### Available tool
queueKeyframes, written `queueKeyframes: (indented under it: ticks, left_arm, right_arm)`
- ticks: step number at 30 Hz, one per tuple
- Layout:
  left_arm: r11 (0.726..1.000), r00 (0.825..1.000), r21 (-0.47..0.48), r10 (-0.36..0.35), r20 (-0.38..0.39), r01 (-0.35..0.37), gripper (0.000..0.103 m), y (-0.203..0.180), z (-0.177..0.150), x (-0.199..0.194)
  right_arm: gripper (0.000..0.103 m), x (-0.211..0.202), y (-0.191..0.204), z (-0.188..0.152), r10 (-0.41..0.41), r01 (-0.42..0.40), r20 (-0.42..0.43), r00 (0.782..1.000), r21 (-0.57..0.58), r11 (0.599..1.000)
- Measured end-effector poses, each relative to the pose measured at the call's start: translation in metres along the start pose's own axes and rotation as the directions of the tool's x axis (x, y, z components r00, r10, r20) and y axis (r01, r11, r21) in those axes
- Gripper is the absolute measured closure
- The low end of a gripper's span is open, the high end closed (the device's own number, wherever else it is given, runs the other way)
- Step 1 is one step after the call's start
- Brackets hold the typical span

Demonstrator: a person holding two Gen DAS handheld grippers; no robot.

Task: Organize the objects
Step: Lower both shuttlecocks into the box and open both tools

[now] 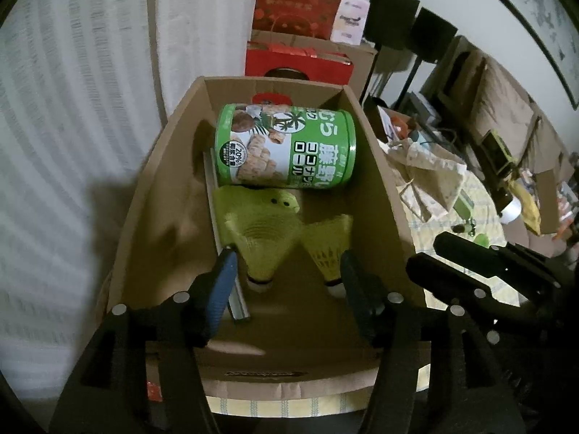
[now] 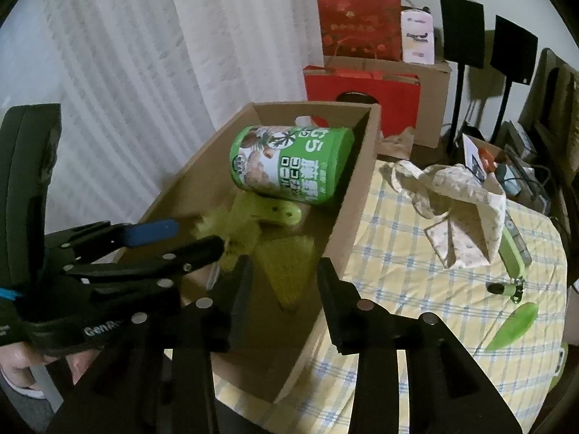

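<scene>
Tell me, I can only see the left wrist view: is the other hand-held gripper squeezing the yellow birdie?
Observer: No. The right hand-held gripper has a finger on each side of the yellow shuttlecock, without pressing it.
Operator: Who's holding my one?
Observer: A person's hand holds the left hand-held gripper by its handle.
Operator: Is anything left outside the box?
Observer: A green leaf-shaped thing lies on the checked tablecloth, right of the cardboard box.
</scene>
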State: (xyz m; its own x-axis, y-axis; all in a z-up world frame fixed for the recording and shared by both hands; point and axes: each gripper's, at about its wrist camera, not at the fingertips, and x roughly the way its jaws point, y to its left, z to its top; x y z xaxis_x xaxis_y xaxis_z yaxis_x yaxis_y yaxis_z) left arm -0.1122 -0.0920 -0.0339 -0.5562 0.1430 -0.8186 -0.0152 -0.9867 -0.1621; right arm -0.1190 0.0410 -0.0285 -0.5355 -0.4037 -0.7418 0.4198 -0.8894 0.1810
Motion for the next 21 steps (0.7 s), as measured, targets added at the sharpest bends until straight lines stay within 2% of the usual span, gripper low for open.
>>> queueKeyframes:
  ticks: [3, 6, 10, 13, 16, 21]
  left_arm:
    - [1.000, 1.000, -0.005, 0.002, 0.008, -0.002, 0.047, 0.001, 0.001, -0.002]
    - [1.000, 1.000, 0.000, 0.007, 0.015, -0.007, 0.045, -0.001, 0.001, -0.004]
    - [1.000, 0.999, 0.020, 0.019, 0.038, -0.020, 0.031, -0.008, 0.000, -0.008]
    - [0.999, 0.999, 0.027, 0.017, 0.045, -0.019, 0.030, -0.012, -0.001, -0.011]
    - [0.999, 0.998, 0.029, 0.013, 0.057, -0.014, 0.018, -0.016, 0.000, -0.012]
    - [1.000, 0.997, 0.026, -0.003, 0.078, 0.001, 0.012, -0.025, 0.002, -0.015]
  right_arm:
    - [0.064, -0.004, -0.004, 0.000, -0.007, 0.007, 0.008, 1.000, 0.011, 1.000]
    - [0.058, -0.009, -0.010, 0.001, -0.019, 0.019, 0.022, 1.000, 0.022, 1.000]
    - [0.050, -0.017, -0.018, 0.001, -0.045, 0.043, 0.043, 0.998, 0.037, 0.998]
    - [0.044, -0.023, -0.024, 0.001, -0.071, 0.069, 0.058, 0.996, 0.045, 0.997]
    - [0.041, -0.029, -0.031, -0.001, -0.093, 0.090, 0.064, 0.994, 0.047, 0.995]
    - [0.027, -0.044, -0.047, -0.005, -0.143, 0.138, 0.079, 0.987, 0.059, 0.989]
